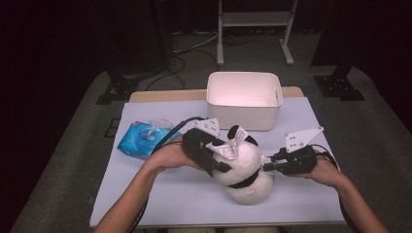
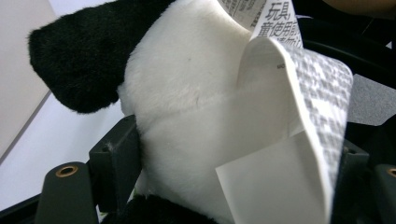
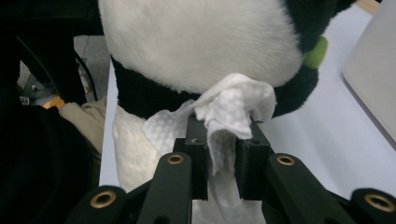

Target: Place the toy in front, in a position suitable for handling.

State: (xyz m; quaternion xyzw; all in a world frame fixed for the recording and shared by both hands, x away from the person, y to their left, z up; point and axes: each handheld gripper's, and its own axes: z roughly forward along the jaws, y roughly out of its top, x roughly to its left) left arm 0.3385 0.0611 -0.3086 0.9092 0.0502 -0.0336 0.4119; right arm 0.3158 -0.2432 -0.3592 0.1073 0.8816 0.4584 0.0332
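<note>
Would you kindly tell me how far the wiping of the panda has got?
Done: a wipe is out of the blue pack and pinched in the right claw. In hand: the left claw grips the panda while the wipe presses on its side. Left: how much is wiped cannot be told; the bin awaits.

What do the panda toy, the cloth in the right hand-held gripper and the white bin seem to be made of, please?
Panda toy: soft plush, judging by the short, fuzzy black and white pile.
Cloth: probably a non-woven wipe; white, crumpled, with a fine embossed pattern.
White bin: likely moulded plastic, with smooth matte walls, rounded corners and a rolled rim.
</note>
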